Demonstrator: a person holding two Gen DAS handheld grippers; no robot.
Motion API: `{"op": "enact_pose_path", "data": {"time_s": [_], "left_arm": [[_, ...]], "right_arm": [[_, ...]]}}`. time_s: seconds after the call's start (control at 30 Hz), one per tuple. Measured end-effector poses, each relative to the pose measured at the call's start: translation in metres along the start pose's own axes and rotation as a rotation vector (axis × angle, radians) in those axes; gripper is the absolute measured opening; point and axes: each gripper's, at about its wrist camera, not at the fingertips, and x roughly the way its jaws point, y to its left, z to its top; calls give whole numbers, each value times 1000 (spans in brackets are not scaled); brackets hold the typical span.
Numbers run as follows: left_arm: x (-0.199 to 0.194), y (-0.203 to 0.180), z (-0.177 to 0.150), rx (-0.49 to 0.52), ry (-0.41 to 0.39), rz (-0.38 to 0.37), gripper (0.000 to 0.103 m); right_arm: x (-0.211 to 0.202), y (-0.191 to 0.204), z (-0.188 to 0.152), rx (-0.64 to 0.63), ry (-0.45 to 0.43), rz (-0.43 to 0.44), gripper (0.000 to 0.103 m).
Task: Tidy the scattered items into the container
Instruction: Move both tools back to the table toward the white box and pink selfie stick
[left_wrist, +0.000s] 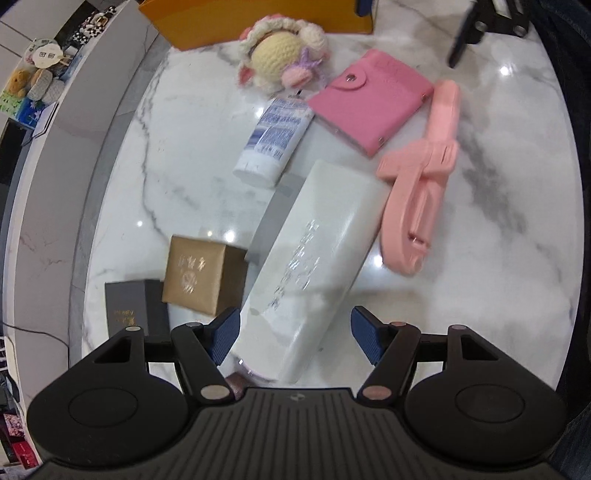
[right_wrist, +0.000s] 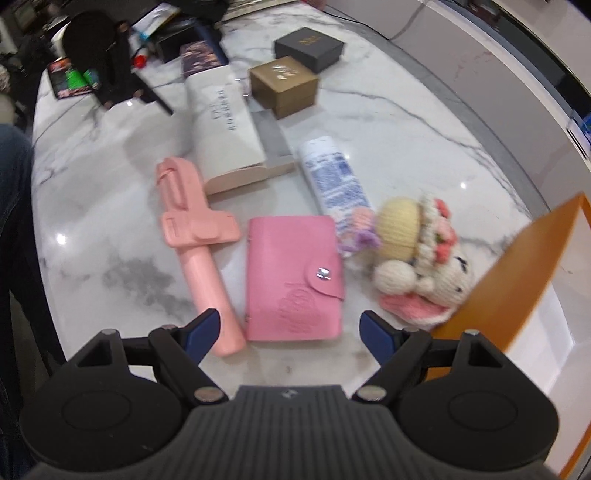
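Observation:
Scattered items lie on a white marble table. My left gripper is open, its blue pads either side of the near end of a long white box; a gap shows at the right pad. My right gripper is open just above the near end of a pink snap wallet, not touching it. Its left finger hangs over the handle of a pink selfie stick. The orange container stands at the right, beside a crochet doll. A white tube lies beyond the wallet.
A gold box and a black box sit left of the white box, which rests on a grey card. The table's curved edge runs along the left. Clutter and dark stands fill the far end.

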Motion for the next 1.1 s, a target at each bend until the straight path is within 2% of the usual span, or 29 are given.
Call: {"op": "enact_pose_path", "data": {"time_s": [0.07,0.27,0.4,0.6,0.7,0.97,1.07,1.1], "left_arm": [[-1,3,-4,-7,-19,-4,79],[5,-5,3,82,-21,16,79],[11,-5,8,128,-39,-6,70],[24,-14,12,224,-44,-35,70],[30,-20,14,272,-49,-19,74],[45,-22,18,279,-38,-28,78],[52,-24,19,295,-17,-9,78],[54,-25,19,303,-16,1,81]], "right_arm": [[3,7,3,-15,-7,20,84],[14,29,11,-73,-5,45,83],[12,24,11,-51,-11,37,83],[5,6,-1,7,-12,21,83],[5,2,-8,21,-8,16,83],[9,1,-16,30,0,26,83],[11,2,-14,26,-4,29,83],[11,3,-13,23,-6,30,83]]}}
